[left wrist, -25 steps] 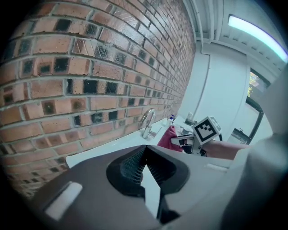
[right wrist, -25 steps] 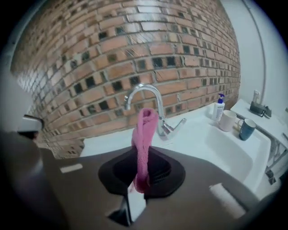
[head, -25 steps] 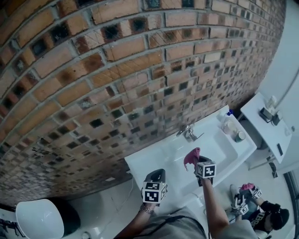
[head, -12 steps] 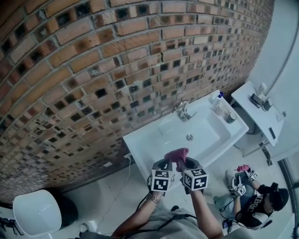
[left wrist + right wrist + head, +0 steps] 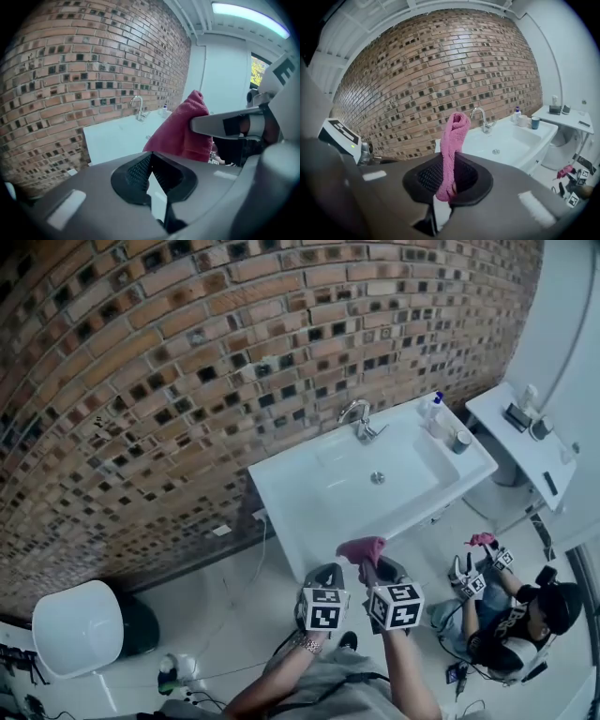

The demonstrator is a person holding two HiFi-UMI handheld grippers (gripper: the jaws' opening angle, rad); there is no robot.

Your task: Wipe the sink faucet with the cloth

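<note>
Far lower left of the head view sits a white round bowl point(image 5: 80, 627) on the floor, with the brick wall point(image 5: 187, 362) filling the whole upper left

Low in the middle, two grippers side by side, just beside each other. The left gripper point(image 5: 323, 572) has its jaws pressed together at the tips with nothing in them, and its own view confirms that point(image 5: 152, 154). Right next to it, the right gripper point(image 5: 372, 568) is clamped on the one pink cloth point(image 5: 361, 548)

In the right gripper view the cloth point(image 5: 454, 136) stands upright out of the jaws point(image 5: 450, 161), its long axis running up the frame and its folded end on top, towards the wall. In the left gripper view the same cloth point(image 5: 180, 129) rises at centre right

Above the grippers is the white sink point(image 5: 309, 493), one basin with one drain point(image 5: 378, 478). The cloth hangs short of the sink's front edge, over the floor. The single faucet point(image 5: 359, 420) stands at the back rim against the wall, well apart from the cloth, with the whole basin between them

Further right, a blue-capped bottle point(image 5: 433, 409) and a dark cup point(image 5: 457, 440) sit on the sink's right end, then a white shelf point(image 5: 548, 486), and at lower right a person point(image 5: 511, 624) sits on the floor
</note>
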